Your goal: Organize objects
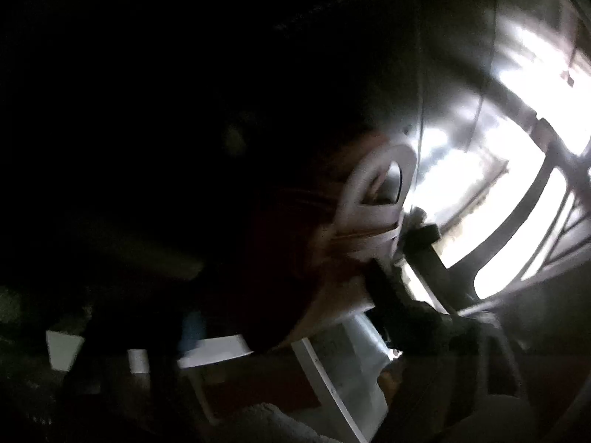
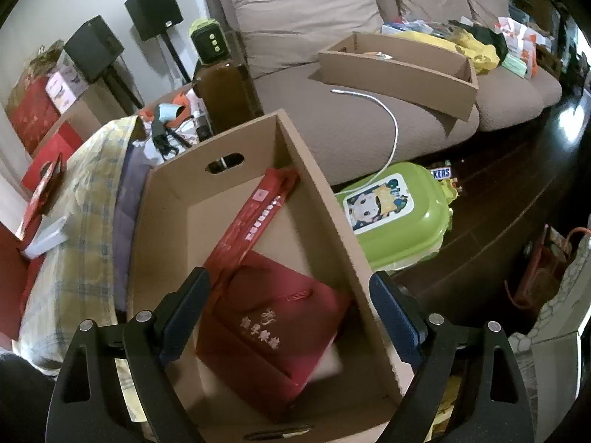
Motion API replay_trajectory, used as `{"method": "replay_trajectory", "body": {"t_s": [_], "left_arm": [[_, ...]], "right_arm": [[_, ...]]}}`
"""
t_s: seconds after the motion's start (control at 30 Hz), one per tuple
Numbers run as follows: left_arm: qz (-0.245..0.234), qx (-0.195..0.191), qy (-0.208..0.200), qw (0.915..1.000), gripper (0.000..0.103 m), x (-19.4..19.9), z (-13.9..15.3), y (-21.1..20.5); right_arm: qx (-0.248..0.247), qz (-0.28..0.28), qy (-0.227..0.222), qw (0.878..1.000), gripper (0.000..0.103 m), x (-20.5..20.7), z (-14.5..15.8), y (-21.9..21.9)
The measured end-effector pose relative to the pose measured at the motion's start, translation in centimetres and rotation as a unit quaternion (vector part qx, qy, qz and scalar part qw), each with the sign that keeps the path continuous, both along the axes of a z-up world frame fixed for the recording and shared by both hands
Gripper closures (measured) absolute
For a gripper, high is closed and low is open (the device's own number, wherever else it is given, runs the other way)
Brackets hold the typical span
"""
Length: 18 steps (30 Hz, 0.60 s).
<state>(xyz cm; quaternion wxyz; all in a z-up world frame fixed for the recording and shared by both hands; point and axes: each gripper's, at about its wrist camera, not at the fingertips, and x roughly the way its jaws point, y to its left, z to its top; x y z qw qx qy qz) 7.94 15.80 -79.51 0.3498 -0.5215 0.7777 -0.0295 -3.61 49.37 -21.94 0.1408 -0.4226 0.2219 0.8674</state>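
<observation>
In the right wrist view my right gripper (image 2: 288,306) stands open over an open cardboard box (image 2: 332,221), with nothing between its fingers. Inside the box lie a dark red paper bag (image 2: 266,336) with gold lettering and a long red package (image 2: 255,214) leaning along the floor of the box. The left wrist view is very dark and blurred. It shows a white looped shape (image 1: 376,192) and black parts beside it against bright window light. My left gripper's fingers cannot be made out there.
A green lidded case (image 2: 399,217) lies on the dark floor right of the box. A second cardboard box (image 2: 399,70) and a white cable (image 2: 391,118) rest on the brown sofa (image 2: 332,125). A plaid blanket (image 2: 85,192) and red boxes lie left.
</observation>
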Motion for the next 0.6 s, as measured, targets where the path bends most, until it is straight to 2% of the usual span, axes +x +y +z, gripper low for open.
{"method": "replay_trajectory", "body": {"t_s": [0.07, 0.13, 0.27, 0.4, 0.47, 0.53, 0.6], "left_arm": [[0.014, -0.001, -0.009, 0.9999, 0.086, 0.5, 0.1, 0.7], [0.041, 0.012, 0.0, 0.9991, 0.102, -0.1, 0.0, 1.8], [0.088, 0.05, 0.008, 0.9949, 0.103, -0.8, 0.3, 4.3], [0.139, 0.057, -0.004, 0.9886, 0.103, -1.0, 0.4, 6.5], [0.166, 0.045, -0.004, 0.9851, 0.103, -1.5, 0.5, 7.3], [0.191, 0.021, 0.016, 0.9813, 0.103, -2.4, 0.9, 8.1], [0.201, 0.005, 0.042, 0.9786, 0.093, -3.4, 2.2, 9.0]], "right_arm": [[-0.001, -0.002, 0.003, 1.0, 0.014, 0.1, 0.1, 0.1], [-0.007, 0.0, 0.001, 1.0, 0.014, 0.1, -0.1, 0.1], [-0.013, 0.006, -0.001, 1.0, 0.014, 0.0, -0.2, 0.0], [-0.014, 0.002, 0.006, 1.0, 0.014, 0.3, 0.2, 0.2], [-0.014, -0.002, 0.006, 1.0, 0.014, 0.3, 0.2, 0.3], [-0.021, -0.001, 0.003, 1.0, 0.014, 0.2, 0.0, 0.2], [-0.036, 0.006, 0.001, 0.999, 0.016, 0.0, -0.2, -0.1]]}}
